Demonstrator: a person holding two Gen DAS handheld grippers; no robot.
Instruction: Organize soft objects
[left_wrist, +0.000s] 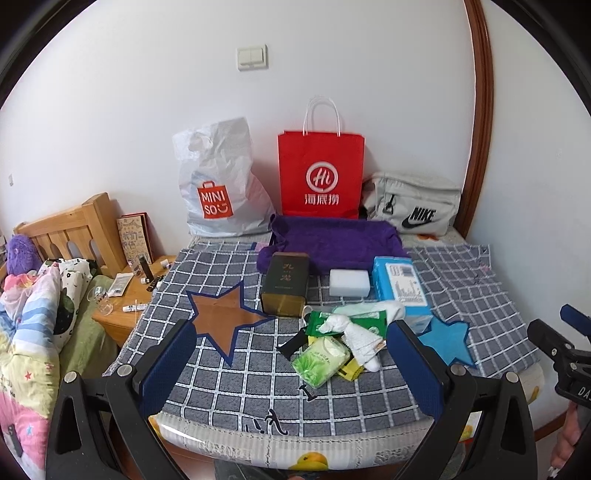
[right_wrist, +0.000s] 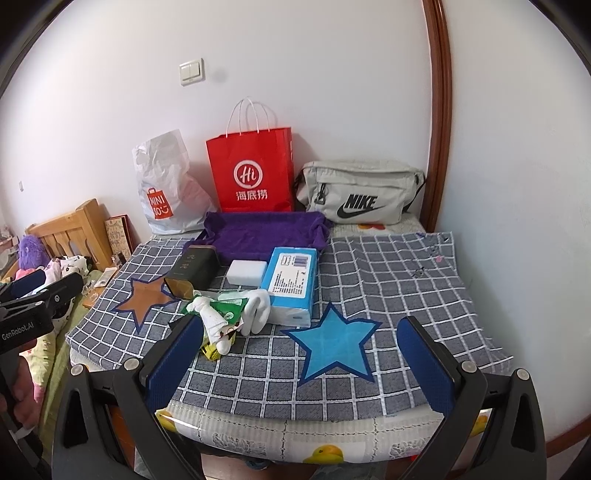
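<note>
A pile of soft things lies mid-cloth: white socks (left_wrist: 360, 332) (right_wrist: 255, 310), green wipe packs (left_wrist: 321, 360) (right_wrist: 229, 308), a white sponge (left_wrist: 349, 282) (right_wrist: 246, 272) and a blue tissue pack (left_wrist: 399, 284) (right_wrist: 291, 284). Behind them a purple towel (left_wrist: 332, 240) (right_wrist: 262, 232) is spread flat. A brown star (left_wrist: 225, 317) (right_wrist: 142, 297) and a blue star (left_wrist: 448, 339) (right_wrist: 332, 343) mark the checked cloth (left_wrist: 240, 387) (right_wrist: 388, 280). My left gripper (left_wrist: 291, 369) is open, hovering just short of the pile. My right gripper (right_wrist: 301, 369) is open above the blue star, holding nothing.
A dark tin box (left_wrist: 286, 284) (right_wrist: 192, 273) stands left of the pile. A white plastic bag (left_wrist: 218, 184) (right_wrist: 166, 188), a red paper bag (left_wrist: 319, 173) (right_wrist: 253, 173) and a grey waist bag (left_wrist: 413, 203) (right_wrist: 358, 192) line the wall. A wooden nightstand (left_wrist: 122, 317) and bedding (left_wrist: 33, 317) are at left.
</note>
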